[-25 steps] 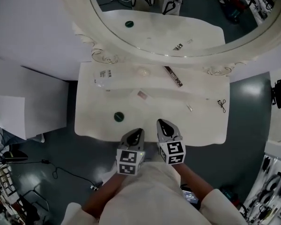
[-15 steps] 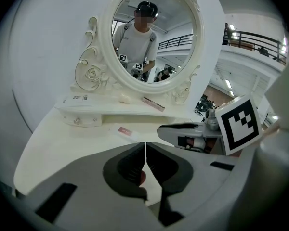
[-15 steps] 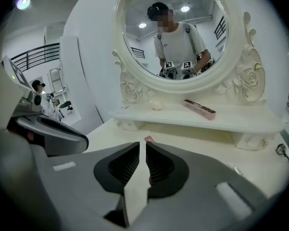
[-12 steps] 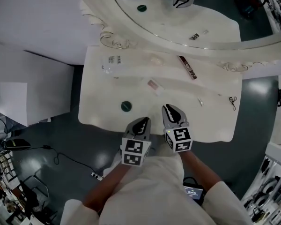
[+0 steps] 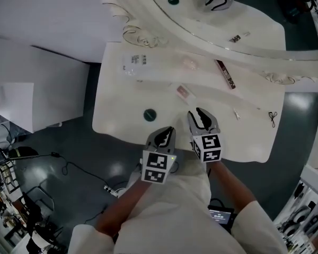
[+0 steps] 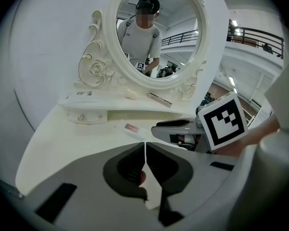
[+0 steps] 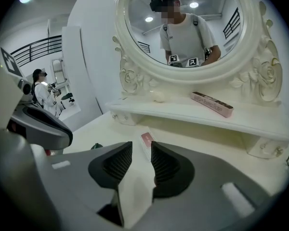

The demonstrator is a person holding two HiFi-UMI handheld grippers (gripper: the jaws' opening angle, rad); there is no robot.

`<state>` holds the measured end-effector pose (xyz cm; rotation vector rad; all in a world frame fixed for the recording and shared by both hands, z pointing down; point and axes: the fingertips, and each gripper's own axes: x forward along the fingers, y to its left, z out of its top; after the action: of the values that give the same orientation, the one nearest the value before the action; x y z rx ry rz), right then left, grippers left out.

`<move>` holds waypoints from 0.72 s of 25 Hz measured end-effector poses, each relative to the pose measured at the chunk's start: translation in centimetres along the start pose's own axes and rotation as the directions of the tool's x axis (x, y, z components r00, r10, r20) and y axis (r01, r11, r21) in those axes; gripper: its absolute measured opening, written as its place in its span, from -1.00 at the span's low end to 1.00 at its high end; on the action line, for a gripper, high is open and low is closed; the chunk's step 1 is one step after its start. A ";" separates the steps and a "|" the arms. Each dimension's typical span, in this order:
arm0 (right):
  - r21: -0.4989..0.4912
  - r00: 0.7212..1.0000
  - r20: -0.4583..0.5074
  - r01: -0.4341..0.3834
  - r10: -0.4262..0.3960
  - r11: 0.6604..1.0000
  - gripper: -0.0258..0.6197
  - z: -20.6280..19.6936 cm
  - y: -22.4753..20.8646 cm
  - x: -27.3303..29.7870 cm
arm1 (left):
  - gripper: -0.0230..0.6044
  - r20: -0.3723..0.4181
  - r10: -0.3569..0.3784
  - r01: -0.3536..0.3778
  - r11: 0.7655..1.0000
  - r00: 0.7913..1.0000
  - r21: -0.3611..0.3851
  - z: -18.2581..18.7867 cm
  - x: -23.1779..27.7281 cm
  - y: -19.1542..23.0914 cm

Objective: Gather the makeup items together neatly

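Note:
The makeup items lie scattered on the white vanity table. A dark green round compact sits near the front left, and a small pink-labelled tube lies mid-table. On the raised shelf are a long pink box and a pale puff. My left gripper hovers at the table's front edge, shut with nothing in it. My right gripper is over the front of the table, its jaws opening and nothing between them. The tube lies just ahead of the right gripper.
A clear labelled packet lies at the shelf's left end. A thin small item and a black eyelash curler lie at the right. The ornate oval mirror rises behind the shelf. Dark floor with cables surrounds the table.
Both grippers have edged forward over the table's front edge. The right gripper's jaws have parted. The items have not moved.

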<state>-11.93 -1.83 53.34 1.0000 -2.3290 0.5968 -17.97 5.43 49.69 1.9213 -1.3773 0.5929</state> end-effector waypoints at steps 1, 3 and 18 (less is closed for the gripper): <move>-0.003 1.000 -0.002 -0.002 0.002 1.000 -0.56 0.0 -0.1 0.4 | -0.87 -0.001 0.002 -0.002 1.000 1.000 -0.004 0.0 0.1 0.2; -0.013 1.000 -0.008 -0.007 0.007 1.000 -0.53 -0.1 -0.3 1.0 | -0.87 -0.004 0.008 -0.008 1.000 1.000 -0.010 -0.2 0.4 0.4; -0.101 0.998 -0.052 -0.031 0.026 0.994 -0.34 -1.5 -1.4 4.7 | -0.87 -0.043 0.020 -0.021 0.999 0.999 -0.029 -2.1 1.2 1.2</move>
<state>-13.16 -4.27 57.66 0.8963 -2.3076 0.5034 -18.66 5.99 52.24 1.8630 -1.3726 0.6167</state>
